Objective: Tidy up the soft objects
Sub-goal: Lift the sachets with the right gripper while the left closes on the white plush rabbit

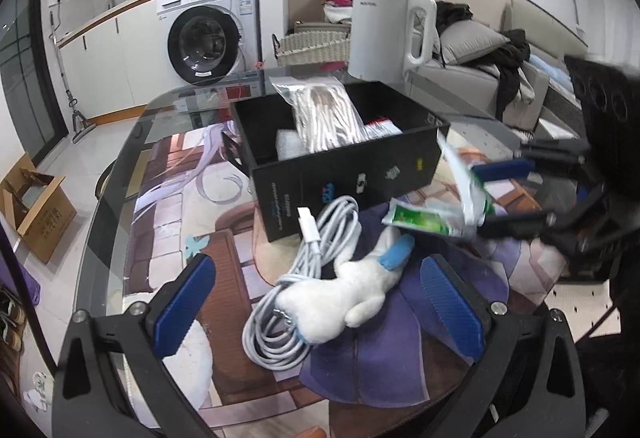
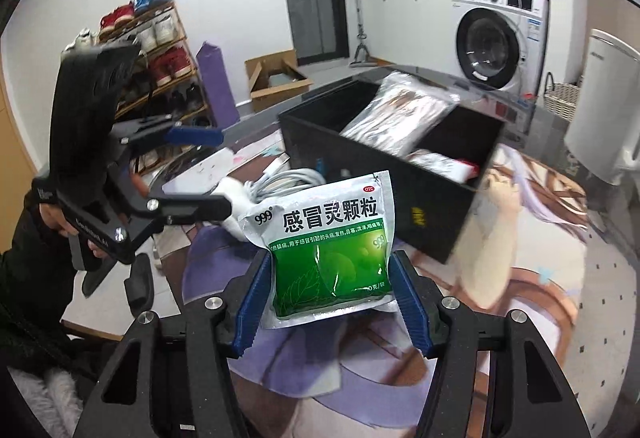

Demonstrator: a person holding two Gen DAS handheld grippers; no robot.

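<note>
sachet (image 2: pixel 326 250) of green-and-white cold granules pinched between the right gripper (image 2: pixel 331 298) fingers, lifted off the tabletop (image 2: pixel 600 318), short of the black box (image 2: pixel 432 214) at 1 o'clock. thin foil, gripped only at its side edges: could buckle and slip out on the way over, or catch the box wall. left gripper (image 1: pixel 316 302) fingers spread wide, empty, above the white plush toy (image 1: pixel 344 294) and coiled cable (image 1: pixel 304 278). farther at 12 o'clock, box already carrying a clear bag (image 1: pixel 324 114).
</note>
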